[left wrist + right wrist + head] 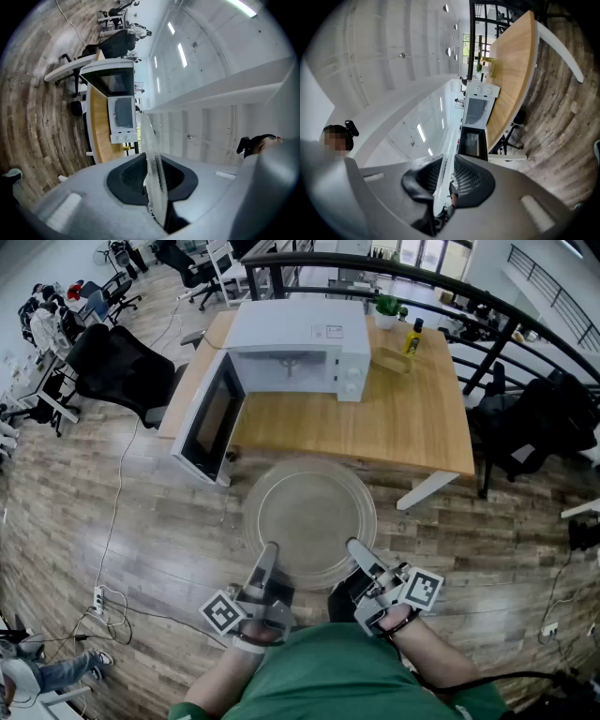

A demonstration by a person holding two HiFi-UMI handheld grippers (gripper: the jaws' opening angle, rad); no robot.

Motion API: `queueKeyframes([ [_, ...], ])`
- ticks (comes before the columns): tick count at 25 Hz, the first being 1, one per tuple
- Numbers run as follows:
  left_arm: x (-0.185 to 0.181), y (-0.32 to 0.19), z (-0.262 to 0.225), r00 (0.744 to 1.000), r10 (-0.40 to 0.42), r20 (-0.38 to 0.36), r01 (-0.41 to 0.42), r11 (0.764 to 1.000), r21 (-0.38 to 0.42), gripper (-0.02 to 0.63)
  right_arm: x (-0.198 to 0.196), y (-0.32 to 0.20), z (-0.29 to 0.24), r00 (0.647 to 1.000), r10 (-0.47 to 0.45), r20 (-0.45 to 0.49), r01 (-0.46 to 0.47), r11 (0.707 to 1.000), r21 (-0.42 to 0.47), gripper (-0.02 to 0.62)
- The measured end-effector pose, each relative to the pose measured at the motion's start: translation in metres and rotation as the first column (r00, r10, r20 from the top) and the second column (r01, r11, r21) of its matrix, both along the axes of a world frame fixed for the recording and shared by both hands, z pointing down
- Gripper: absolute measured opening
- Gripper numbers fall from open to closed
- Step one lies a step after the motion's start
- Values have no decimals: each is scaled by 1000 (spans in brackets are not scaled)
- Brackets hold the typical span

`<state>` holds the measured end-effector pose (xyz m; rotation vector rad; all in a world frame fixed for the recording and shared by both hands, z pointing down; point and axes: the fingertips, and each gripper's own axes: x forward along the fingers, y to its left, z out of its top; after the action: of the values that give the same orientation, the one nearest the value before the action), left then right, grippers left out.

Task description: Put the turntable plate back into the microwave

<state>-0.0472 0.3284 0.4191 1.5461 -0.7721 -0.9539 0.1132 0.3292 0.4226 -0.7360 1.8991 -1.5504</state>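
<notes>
On the far side of the scene, a wooden table (412, 418) stands on a plank floor (141, 521) in an open office, with black office chairs (117, 371) to the left and a dark curved railing (525, 324) to the right. At the table's left end sits the white microwave (309, 338), its door (211, 418) swung wide toward the near left. A potted plant (387, 307) and a yellow bottle (412, 336) stand to its right; the pale shape beside the bottle is too faint to name.

The microwave's cavity is dim. The person's forearms are cut off by the near edge, and the gripper bodies cover the plate's near rim.

The clear turntable plate (309, 517) is held flat in the air on the near side of the table, in front of the open microwave. The left gripper (270, 549) and right gripper (354, 546) both reach away from the person, about level, one at each side of the near rim. Each gripper view shows the glass edge-on: the left fingers (129, 176) pinch it, and the right fingers (468, 178) do the same.
</notes>
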Motion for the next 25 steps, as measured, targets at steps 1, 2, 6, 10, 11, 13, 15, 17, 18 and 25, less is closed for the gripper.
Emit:
queueKeyframes([
  [1, -9, 14, 2, 1000, 13, -1, -13, 1000, 1, 49, -9, 16, 2, 1000, 11, 1, -11, 1000, -1, 60],
  [2, -18, 27, 4, 1000, 26, -2, -26, 1000, 2, 49, -19, 31, 5, 1000, 22, 2, -22, 1000, -2, 60],
  [6, -51, 80, 15, 997, 71, -6, -72, 997, -22, 49, -53, 92, 16, 998, 63, 2, -63, 998, -25, 60],
  [10, -76, 126, 22, 996, 86, -16, -86, 995, -53, 49, -78, 137, 20, 997, 72, -6, -72, 996, -45, 60],
  [11, -82, 134, 22, 996, 85, -14, -85, 995, -57, 49, -84, 144, 21, 998, 70, -3, -70, 996, -50, 60],
  [13, -91, 146, 20, 997, 81, -7, -81, 995, -57, 49, -93, 157, 21, 998, 65, -3, -65, 996, -60, 60],
  [15, -96, 152, 17, 997, 70, -11, -71, 996, -56, 49, -98, 161, 19, 998, 55, -6, -55, 997, -62, 60],
  [17, -99, 153, 13, 998, 61, -14, -61, 997, -44, 49, -100, 160, 15, 999, 42, -10, -43, 998, -43, 60],
  [18, -100, 151, 11, 998, 57, -12, -58, 998, -35, 49, -101, 158, 12, 999, 38, -9, -38, 999, -31, 60],
  [25, -85, 133, -3, 1000, 22, -14, -22, 1000, 1, 49, -86, 133, -1, 1000, 5, 29, -6, 1000, 9, 59],
])
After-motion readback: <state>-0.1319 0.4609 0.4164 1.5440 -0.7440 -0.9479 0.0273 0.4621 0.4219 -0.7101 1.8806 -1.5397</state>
